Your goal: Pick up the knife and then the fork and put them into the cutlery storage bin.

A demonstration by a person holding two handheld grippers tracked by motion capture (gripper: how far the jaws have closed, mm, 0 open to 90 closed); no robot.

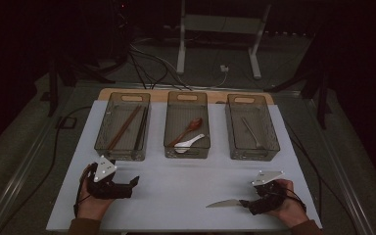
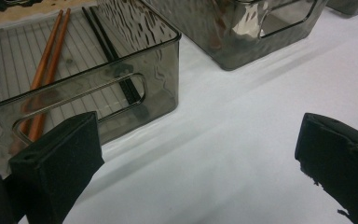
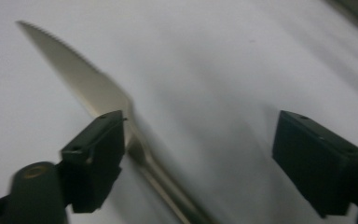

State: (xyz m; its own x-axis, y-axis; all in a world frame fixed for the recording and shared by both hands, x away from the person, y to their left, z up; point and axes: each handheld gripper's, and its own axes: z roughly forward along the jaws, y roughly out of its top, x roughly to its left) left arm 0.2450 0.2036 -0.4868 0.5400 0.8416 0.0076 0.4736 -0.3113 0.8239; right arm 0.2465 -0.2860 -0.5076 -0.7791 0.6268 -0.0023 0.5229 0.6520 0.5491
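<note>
A silver table knife (image 1: 223, 203) lies on the white tabletop (image 1: 176, 188) near the front edge, blade pointing left. My right gripper (image 1: 247, 203) is low over its handle end. In the right gripper view the knife (image 3: 84, 84) runs between the two jaws, close beside the left pad (image 3: 98, 158), while the right pad stands well apart from it; the right gripper (image 3: 200, 140) is open. My left gripper (image 1: 133, 186) rests at the front left, and in its own view the left gripper (image 2: 200, 140) is open with only bare table between the jaws.
Three smoky clear trays stand in a row at the back. The left tray (image 1: 122, 149) holds brown chopsticks (image 2: 46, 65) and black chopsticks (image 2: 116, 65). The middle tray (image 1: 187, 152) holds a red-brown spoon (image 1: 191, 128) and a white spoon (image 1: 190, 143). The right tray (image 1: 252, 155) holds a metal utensil (image 1: 250, 131).
</note>
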